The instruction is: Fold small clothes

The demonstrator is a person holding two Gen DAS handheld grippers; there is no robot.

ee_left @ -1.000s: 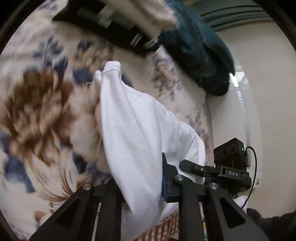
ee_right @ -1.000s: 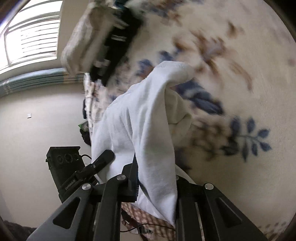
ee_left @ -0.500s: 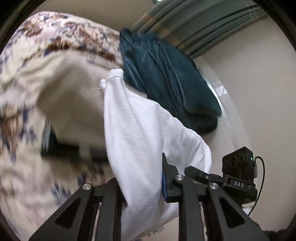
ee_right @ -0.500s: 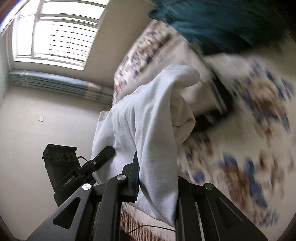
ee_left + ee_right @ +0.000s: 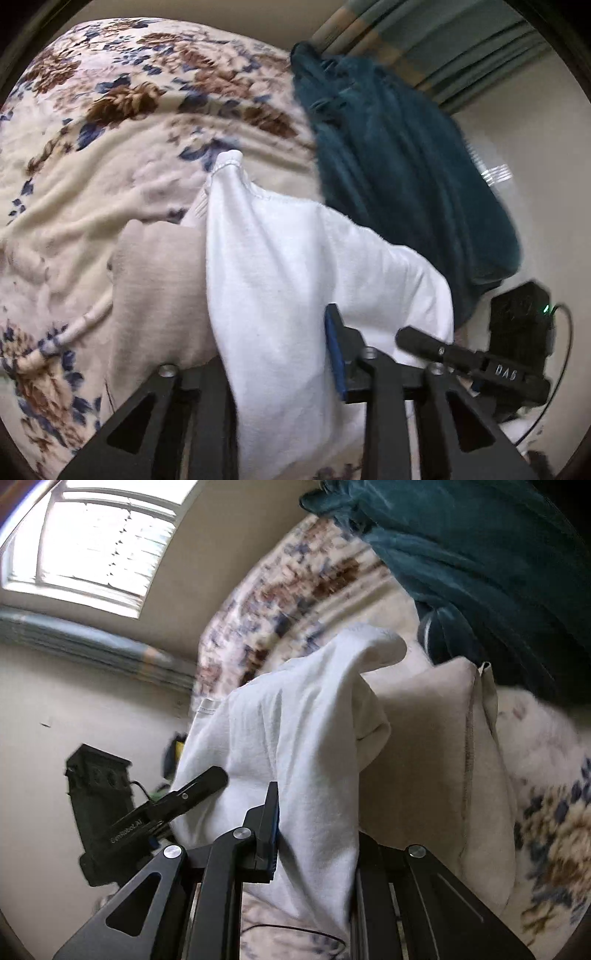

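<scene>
A small white garment hangs between both grippers, held up off the floral blanket. My left gripper is shut on one edge of it; the cloth drapes over and hides the left finger. My right gripper is shut on the other edge of the same white garment. Each gripper shows in the other's view, the right one in the left wrist view and the left one in the right wrist view.
A beige folded garment lies on the blanket beside the white one, also in the right wrist view. A dark teal blanket is heaped at the far side. A window and curtains are behind.
Both grippers have tilted upward with the white garment still held; the view swung from the blanket surface toward the teal blanket, wall and window. The beige garment now lies close beneath.
</scene>
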